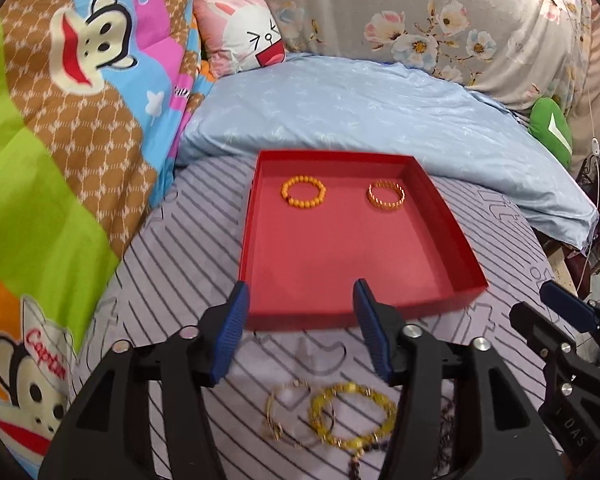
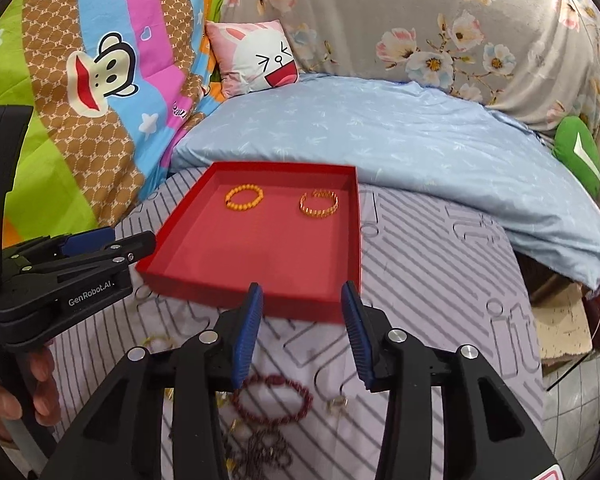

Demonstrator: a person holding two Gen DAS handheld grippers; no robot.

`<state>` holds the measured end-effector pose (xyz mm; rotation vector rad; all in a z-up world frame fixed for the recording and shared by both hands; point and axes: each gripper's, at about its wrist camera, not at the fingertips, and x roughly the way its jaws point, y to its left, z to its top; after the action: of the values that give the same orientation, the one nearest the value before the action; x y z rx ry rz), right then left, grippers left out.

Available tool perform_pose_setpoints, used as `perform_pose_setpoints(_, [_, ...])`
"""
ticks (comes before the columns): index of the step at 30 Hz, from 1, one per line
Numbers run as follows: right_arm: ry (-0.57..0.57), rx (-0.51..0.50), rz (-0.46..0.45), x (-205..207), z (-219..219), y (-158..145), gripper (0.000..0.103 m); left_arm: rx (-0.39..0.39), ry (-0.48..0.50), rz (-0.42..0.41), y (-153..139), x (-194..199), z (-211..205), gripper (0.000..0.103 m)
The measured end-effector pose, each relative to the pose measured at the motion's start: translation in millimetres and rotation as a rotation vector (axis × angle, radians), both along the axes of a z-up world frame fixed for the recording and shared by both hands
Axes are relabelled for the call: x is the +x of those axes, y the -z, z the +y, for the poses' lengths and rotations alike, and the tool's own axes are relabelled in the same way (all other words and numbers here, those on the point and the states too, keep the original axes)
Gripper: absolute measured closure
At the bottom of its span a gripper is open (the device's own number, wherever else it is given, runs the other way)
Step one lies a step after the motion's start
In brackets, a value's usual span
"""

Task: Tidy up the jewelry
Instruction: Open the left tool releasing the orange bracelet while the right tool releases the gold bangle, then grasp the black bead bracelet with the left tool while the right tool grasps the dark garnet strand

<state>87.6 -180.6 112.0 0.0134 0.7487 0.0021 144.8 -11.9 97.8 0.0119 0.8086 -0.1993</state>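
A red tray (image 1: 456,268) (image 2: 352,240) lies on the striped bed sheet. In it lie an orange bead bracelet (image 1: 303,192) (image 2: 244,197) and a gold link bracelet (image 1: 386,195) (image 2: 319,202). My left gripper (image 1: 302,324) is open and empty, just before the tray's near edge. Below it on the sheet lie a yellow bead bracelet (image 1: 352,420) and a thin gold bracelet (image 1: 280,412). My right gripper (image 2: 302,328) is open and empty near the tray's front right corner. Below it lie a dark red bead bracelet (image 2: 272,400), a small gold ring (image 2: 337,403) and a dark chain (image 2: 260,452).
A light blue duvet (image 1: 360,108) lies behind the tray. A cartoon quilt (image 1: 60,120) rises at the left, a floral cover (image 1: 420,12) at the back. A pink cushion (image 1: 240,32) and a green cushion (image 1: 552,132) sit at the edges. The bed's right edge drops to the floor.
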Motion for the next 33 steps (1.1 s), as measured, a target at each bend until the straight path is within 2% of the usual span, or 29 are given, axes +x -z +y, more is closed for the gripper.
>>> perform_pose_setpoints(9, [0.030,0.060,0.099,-53.5,-6.2,42.8,0.062,-0.057,-0.055,0.077,40.8,-56.2,24.5,0.048])
perform_pose_setpoints(15, [0.048,0.070,0.140,-78.0,-6.6,64.8,0.062,-0.135,-0.068,0.148,65.4,-85.8,32.2,0.048])
perform_pose_setpoints(21, [0.058,0.086,0.183,-93.2,-10.1,82.6,0.062,-0.114,-0.024,0.181,82.6,-104.9,12.7,0.048])
perform_pose_setpoints(27, [0.047,0.091,0.193,-97.5,-7.1,86.9,0.062,-0.065,0.024,0.165,90.2,-101.6,-11.6,0.048])
perform_pose_setpoints(29, [0.039,0.093,0.194,-97.1,-4.4,87.5,0.062,-0.053,0.031,0.167,93.7,-98.9,-15.6,0.057])
perform_pose_setpoints(33, [0.018,0.097,0.196,-93.8,2.4,88.8,0.062,-0.017,0.060,0.152,95.8,-97.6,-21.7,0.065])
